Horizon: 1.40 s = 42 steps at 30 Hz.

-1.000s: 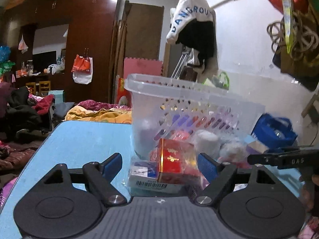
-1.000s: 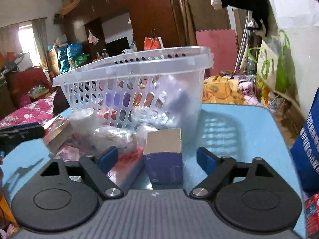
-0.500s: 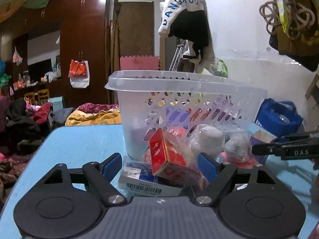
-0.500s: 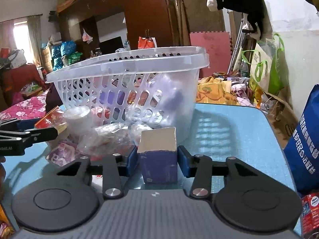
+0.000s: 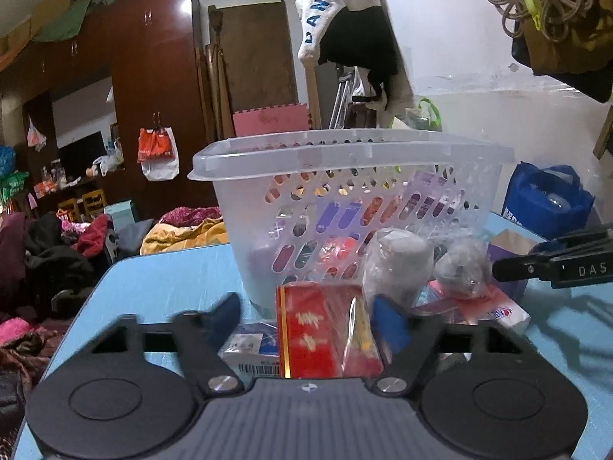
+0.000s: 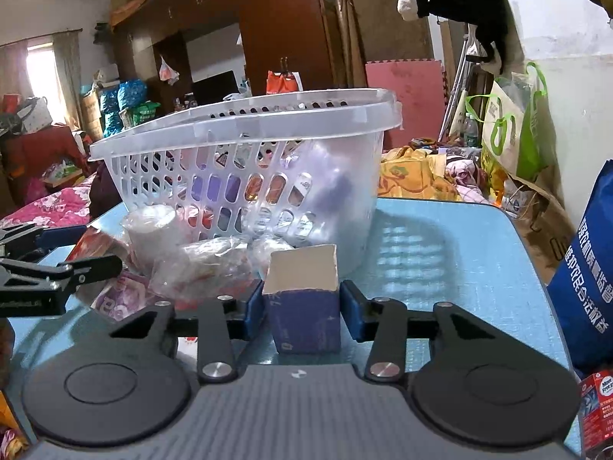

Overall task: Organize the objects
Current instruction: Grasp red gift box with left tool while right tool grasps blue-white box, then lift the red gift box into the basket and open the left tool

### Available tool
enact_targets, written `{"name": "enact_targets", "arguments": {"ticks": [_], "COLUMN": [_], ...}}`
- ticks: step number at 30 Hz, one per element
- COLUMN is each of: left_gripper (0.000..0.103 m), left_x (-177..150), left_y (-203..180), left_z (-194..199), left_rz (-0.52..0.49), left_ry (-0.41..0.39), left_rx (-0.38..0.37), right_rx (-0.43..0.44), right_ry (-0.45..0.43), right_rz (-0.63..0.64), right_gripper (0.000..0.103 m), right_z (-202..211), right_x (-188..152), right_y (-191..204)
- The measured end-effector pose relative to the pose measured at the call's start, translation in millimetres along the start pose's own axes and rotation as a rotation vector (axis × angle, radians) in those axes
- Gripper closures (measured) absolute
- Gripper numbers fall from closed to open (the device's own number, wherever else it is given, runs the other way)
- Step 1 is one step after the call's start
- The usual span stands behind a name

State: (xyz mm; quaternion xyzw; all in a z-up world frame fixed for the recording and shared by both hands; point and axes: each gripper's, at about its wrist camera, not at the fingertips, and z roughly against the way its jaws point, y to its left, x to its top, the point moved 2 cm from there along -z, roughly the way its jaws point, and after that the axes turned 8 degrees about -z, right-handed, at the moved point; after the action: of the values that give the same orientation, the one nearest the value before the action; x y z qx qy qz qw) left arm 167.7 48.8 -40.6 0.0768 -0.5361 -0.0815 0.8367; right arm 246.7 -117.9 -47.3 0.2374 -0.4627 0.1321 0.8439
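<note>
A clear perforated plastic basket (image 5: 345, 176) stands on the blue table (image 5: 161, 280), with items inside. In front of it lie wrapped packets, a white roll (image 5: 398, 260) and a blue-white box (image 5: 253, 349). My left gripper (image 5: 308, 324) is partly closed around a red and gold box (image 5: 322, 333); its right pad touches the box and the left pad stands off it. My right gripper (image 6: 302, 306) is shut on a dark blue box (image 6: 306, 318) with a cardboard top, just in front of the basket (image 6: 249, 145). Each gripper shows at the edge of the other's view.
A blue bag (image 6: 590, 280) stands at the table's right edge, with a red packet (image 6: 597, 406) below it. Plastic-wrapped bundles (image 6: 207, 264) and a pink packet (image 6: 118, 299) lie between the grippers. Beds, clothes and a wardrobe fill the room behind.
My right gripper closed onto the dark blue box. My left gripper narrowed around the red box, which tilted and then came upright between the fingers.
</note>
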Motion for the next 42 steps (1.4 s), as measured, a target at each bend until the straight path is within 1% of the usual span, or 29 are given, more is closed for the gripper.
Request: {"name": "enact_targets", "arguments": {"ticks": [1, 4, 6, 8, 10, 14, 18, 21, 22, 24, 26, 28, 31, 32, 33, 34, 35, 36, 38, 39, 40, 42], "left_gripper": [0.046, 0.046, 0.046, 0.046, 0.046, 0.046, 0.046, 0.046, 0.046, 0.046, 0.046, 0.046, 0.046, 0.042, 0.037, 0.03, 0.029, 0.029, 0.029, 0.029, 0.029, 0.021], "left_x": [-1, -3, -4, -5, -5, 0, 21, 52, 64, 91, 116, 129, 134, 133, 131, 128, 126, 123, 117, 114, 112, 98], "left_y": [2, 7, 10, 13, 16, 27, 36, 46, 51, 58, 63, 66, 69, 70, 69, 69, 69, 70, 77, 82, 84, 86], "left_z": [0, 1, 4, 9, 13, 29, 46, 45, 42, 29, 9, -12, -46, -55, -62, -66, -68, -68, -60, -52, -41, -14], "left_rz": [0.01, 0.044, 0.064, 0.084, 0.092, 0.138, 0.167, 0.189, 0.208, 0.245, 0.277, 0.303, 0.349, 0.362, 0.357, 0.346, 0.334, 0.321, 0.333, 0.357, 0.375, 0.382], "left_ry": [0.002, -0.007, -0.028, -0.047, -0.053, -0.091, -0.144, -0.167, -0.167, -0.164, -0.139, -0.103, -0.035, -0.012, 0.01, 0.026, 0.029, 0.026, 0.004, -0.014, -0.042, -0.099], "left_rx": [-0.013, -0.029, -0.034, -0.036, -0.046, -0.07, -0.109, -0.146, -0.162, -0.191, -0.184, -0.177, -0.166, -0.158, -0.149, -0.131, -0.103, -0.083, -0.08, -0.088, -0.093, -0.104], "right_rx": [-0.001, -0.001, -0.003, 0.008, 0.004, 0.04, 0.105, 0.12, 0.128, 0.117, 0.114, 0.13, 0.136, 0.134, 0.126, 0.127, 0.136, 0.137, 0.15, 0.16, 0.165, 0.189], "right_ry": [-0.001, -0.006, -0.023, -0.048, -0.071, -0.119, -0.179, -0.238, -0.246, -0.252, -0.239, -0.195, -0.15, -0.147, -0.128, -0.115, -0.12, -0.122, -0.117, -0.12, -0.133, -0.163], "right_rz": [0.002, 0.001, -0.002, -0.006, -0.016, -0.027, -0.017, 0.025, 0.036, 0.061, 0.067, 0.057, 0.052, 0.039, 0.034, 0.026, 0.013, 0.002, -0.005, -0.004, -0.011, -0.026], "right_gripper": [0.056, 0.056, 0.059, 0.059, 0.06, 0.06, 0.06, 0.06, 0.06, 0.06, 0.06, 0.06, 0.059, 0.058, 0.042, 0.02, 0.012, 0.009, 0.009, 0.006, 0.0, 0.0], "right_z": [0, 0, 2, 7, 14, 40, 69, 84, 84, 78, 60, 37, 5, -1, -10, -13, -12, -10, 0, 7, 17, 35], "right_x": [0, 1, 1, 2, 2, 6, 24, 55, 67, 92, 117, 133, 141, 142, 141, 139, 136, 133, 125, 121, 116, 99], "right_y": [0, -1, -1, -2, -5, -2, 13, 32, 38, 50, 59, 62, 65, 63, 63, 62, 59, 57, 51, 50, 45, 36]}}
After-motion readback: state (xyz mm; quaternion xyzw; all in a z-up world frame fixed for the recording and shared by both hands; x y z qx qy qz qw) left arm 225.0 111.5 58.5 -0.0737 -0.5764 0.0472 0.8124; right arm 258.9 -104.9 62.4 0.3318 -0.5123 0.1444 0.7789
